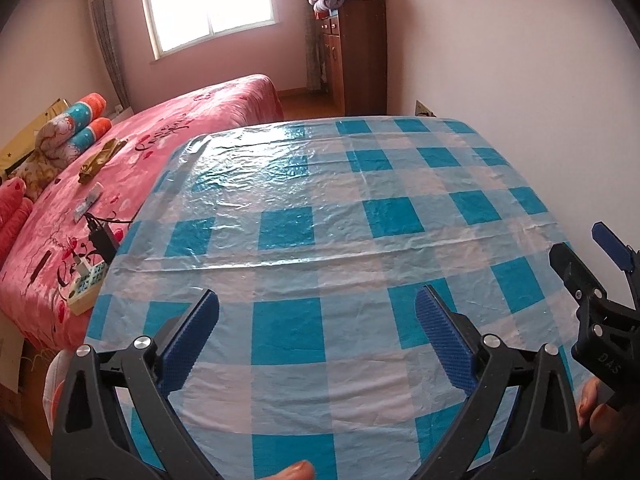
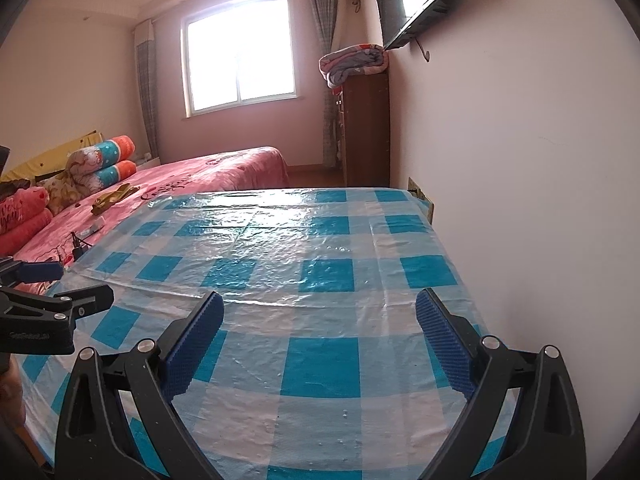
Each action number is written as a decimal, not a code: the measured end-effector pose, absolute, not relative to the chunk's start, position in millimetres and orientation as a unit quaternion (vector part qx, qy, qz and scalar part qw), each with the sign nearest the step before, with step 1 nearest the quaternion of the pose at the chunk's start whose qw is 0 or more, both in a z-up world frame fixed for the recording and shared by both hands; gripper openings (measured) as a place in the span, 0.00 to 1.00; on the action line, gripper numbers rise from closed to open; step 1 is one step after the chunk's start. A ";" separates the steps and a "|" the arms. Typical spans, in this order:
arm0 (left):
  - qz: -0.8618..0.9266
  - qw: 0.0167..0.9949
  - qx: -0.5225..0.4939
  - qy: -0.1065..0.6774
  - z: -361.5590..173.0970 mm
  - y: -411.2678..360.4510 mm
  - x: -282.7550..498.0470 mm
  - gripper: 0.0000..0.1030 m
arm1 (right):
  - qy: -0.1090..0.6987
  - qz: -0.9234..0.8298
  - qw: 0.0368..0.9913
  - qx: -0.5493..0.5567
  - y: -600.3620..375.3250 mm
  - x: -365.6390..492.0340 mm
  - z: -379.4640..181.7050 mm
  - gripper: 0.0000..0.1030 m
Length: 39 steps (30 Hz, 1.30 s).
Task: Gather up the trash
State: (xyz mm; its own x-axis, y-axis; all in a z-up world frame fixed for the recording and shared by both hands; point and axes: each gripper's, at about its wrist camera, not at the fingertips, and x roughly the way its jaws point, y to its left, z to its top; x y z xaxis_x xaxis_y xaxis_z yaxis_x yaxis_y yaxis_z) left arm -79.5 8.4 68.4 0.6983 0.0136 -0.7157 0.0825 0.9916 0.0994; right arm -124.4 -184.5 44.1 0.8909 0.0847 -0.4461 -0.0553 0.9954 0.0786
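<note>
1. Counter [image 1: 320, 208]: covered with a glossy plastic cloth in blue-and-white check, creased, with window glare on its far part. No trash shows on it in either wrist view; the task's thing cannot be located.
2. Left gripper [image 1: 316, 320]: jaws spread wide, nothing between them, hanging over the near part of the cloth.
3. Right gripper [image 2: 320, 320]: jaws likewise spread wide and empty, over the cloth. It also shows at the right edge of the left wrist view.
4. Bed [image 1: 160, 128]: pink printed cover, just beside the counter's left side. On it lie rolled bolsters [image 1: 86, 120], a power strip [image 1: 86, 286] with a black plug in it, and a small olive-gold cloth item [image 1: 98, 162].
5. Room: bright window [image 2: 240, 52] in the far wall, curtains at both sides; brown wooden cabinet [image 2: 366, 128] against the right wall with a folded blanket [image 2: 354, 62] on top; wall-mounted television [image 2: 408, 0] above.
</note>
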 end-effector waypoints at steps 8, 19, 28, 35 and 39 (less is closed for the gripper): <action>-0.018 0.918 0.064 0.391 64.8 6.4 -76.6 0.96 | 0.231 0.036 0.972 0.032 -185.7 -124.8 43.9 0.93; -0.011 0.918 0.061 0.392 58.8 13.8 -71.9 0.96 | 0.238 0.037 0.970 0.031 -184.8 -123.0 42.5 0.93; -0.011 0.917 0.052 0.395 49.5 19.8 -65.8 0.96 | 0.260 0.044 0.964 0.027 -180.7 -115.3 39.1 0.93; 0.000 0.892 0.036 0.450 20.7 31.6 -34.6 0.96 | 0.344 0.068 0.936 0.037 -176.3 -88.3 22.1 0.93; 0.004 0.885 0.022 0.464 6.1 37.8 -19.1 0.96 | 0.394 0.072 0.915 0.039 -168.8 -74.2 9.0 0.93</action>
